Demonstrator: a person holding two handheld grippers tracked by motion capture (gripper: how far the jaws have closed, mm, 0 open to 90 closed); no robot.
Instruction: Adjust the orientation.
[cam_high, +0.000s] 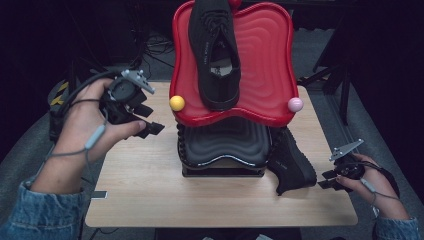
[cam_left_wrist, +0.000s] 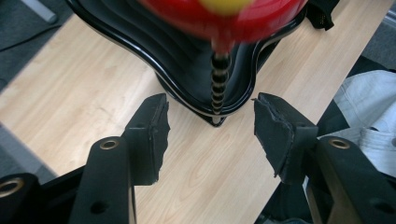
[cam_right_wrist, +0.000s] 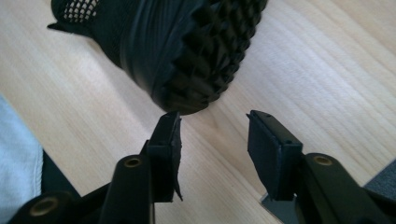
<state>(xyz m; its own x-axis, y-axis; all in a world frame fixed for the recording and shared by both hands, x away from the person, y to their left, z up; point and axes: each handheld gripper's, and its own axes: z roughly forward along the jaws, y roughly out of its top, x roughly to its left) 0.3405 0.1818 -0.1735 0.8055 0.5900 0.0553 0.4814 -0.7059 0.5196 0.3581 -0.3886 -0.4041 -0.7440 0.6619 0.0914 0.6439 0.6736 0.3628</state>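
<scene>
Black right gripper (cam_high: 325, 181), jaws apart, beside the shoe (cam_high: 292, 162).

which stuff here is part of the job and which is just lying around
Part of the job:
- black shoe on the table, its toe near the right gripper
- black shoe on the red top tray
- red top tray
- black lower tray
- left gripper, open

Just lying about:
- cables on the floor
- dark stand legs

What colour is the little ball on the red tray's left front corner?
Yellow: the ball sits at the red tray corner, clearest in the high view.
</scene>
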